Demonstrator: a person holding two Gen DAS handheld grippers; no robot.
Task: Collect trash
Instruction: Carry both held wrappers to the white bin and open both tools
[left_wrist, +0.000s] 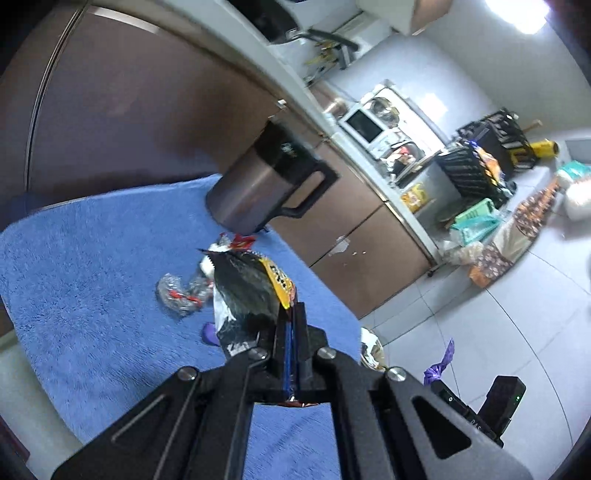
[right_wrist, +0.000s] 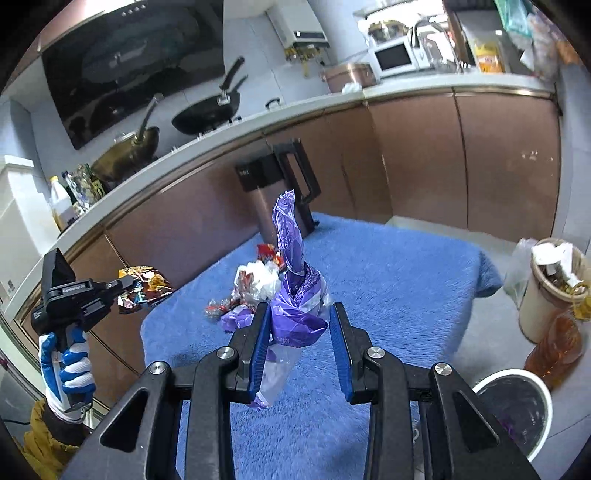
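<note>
My left gripper (left_wrist: 291, 314) is shut on a black and yellow snack wrapper (left_wrist: 251, 280) and holds it above the blue towel (left_wrist: 92, 258). It also shows in the right wrist view (right_wrist: 127, 282), at the left, with the wrapper (right_wrist: 146, 288) in it. My right gripper (right_wrist: 299, 317) has its jaws partly apart around a purple plastic bag (right_wrist: 291, 295); the bag stands up between the blue pads, which do not visibly squeeze it. Crumpled wrappers (left_wrist: 181, 291) lie on the towel, and show in the right wrist view (right_wrist: 255, 280) too.
A steel jug with a black handle (left_wrist: 266, 181) stands at the towel's far edge. A white bin with a dark liner (right_wrist: 517, 410) and a full bin (right_wrist: 554, 284) stand on the floor at the right. Brown cabinets (right_wrist: 424, 155) run behind.
</note>
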